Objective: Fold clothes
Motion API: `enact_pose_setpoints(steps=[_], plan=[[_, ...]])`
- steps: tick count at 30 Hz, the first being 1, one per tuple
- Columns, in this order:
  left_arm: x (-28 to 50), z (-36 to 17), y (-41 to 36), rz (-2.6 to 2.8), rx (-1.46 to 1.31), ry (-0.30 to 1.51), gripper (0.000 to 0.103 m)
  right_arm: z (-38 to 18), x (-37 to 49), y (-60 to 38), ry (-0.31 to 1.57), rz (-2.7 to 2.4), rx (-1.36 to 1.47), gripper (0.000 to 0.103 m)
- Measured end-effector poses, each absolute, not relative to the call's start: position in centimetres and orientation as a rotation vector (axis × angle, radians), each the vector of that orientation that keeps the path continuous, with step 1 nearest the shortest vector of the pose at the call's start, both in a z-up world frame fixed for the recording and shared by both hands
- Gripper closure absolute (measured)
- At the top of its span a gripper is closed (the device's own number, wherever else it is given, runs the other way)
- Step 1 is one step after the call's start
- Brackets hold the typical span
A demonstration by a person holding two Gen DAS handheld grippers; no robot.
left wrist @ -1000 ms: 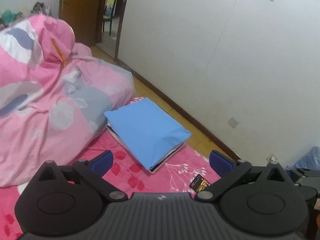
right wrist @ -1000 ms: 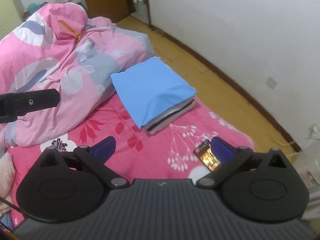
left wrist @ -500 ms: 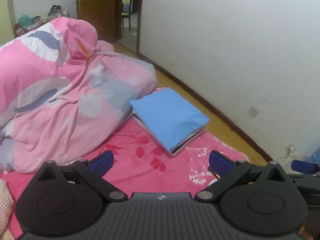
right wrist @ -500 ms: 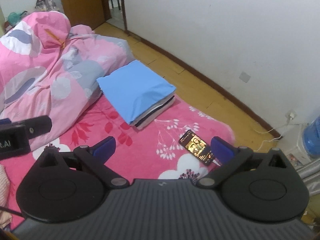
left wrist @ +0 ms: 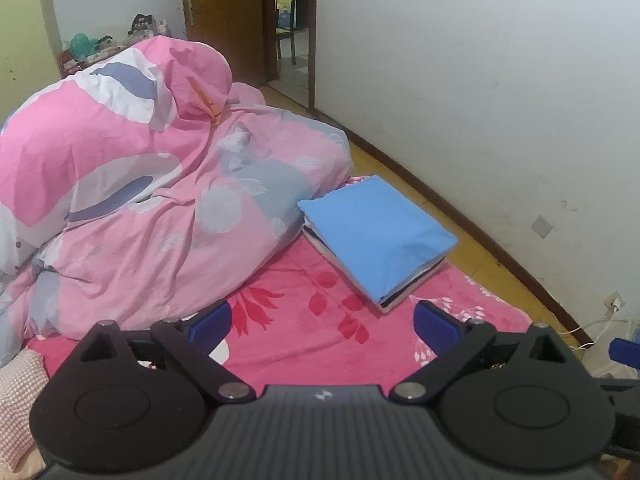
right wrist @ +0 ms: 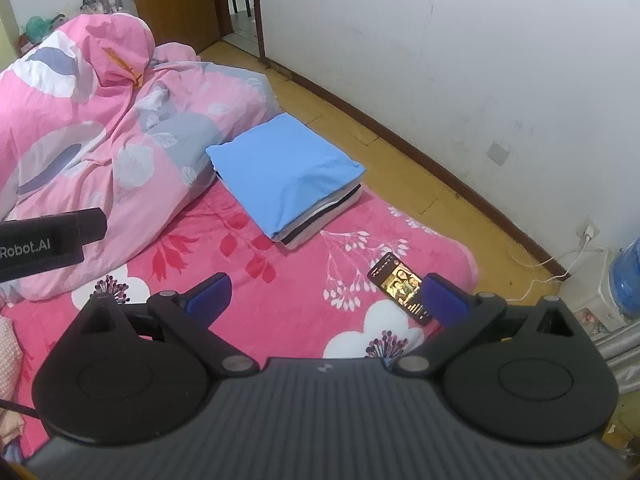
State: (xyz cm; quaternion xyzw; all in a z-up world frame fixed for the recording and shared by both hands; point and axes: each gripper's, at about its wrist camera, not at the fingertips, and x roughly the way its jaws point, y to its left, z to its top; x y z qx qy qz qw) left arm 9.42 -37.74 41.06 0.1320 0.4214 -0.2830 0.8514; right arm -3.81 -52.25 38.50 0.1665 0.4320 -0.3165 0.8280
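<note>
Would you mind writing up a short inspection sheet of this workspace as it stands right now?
Surface: pink floral bed sheet, flat, mostly bare in front of the grippers.
Job's things: stack of folded clothes, blue piece on top, lying beside the quilt.
Clutter: bunched pink quilt filling the left of the bed; phone with lit screen lying on the sheet.
Grippers: left gripper open, holding nothing; right gripper open, holding nothing.
Cables: white cable running from a wall socket across the floor.
Surroundings: white wall, wooden floor, open doorway, water bottle at far right.
</note>
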Motion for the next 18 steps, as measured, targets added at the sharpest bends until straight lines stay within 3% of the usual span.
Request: enact_pose_setpoints(steps=[18], plan=[[8.98,40.13,-37.73,-0.563,0.332,0.855,0.006,38.01,-3.57,-51.69,0.931,-0.671,0.299,0.001]])
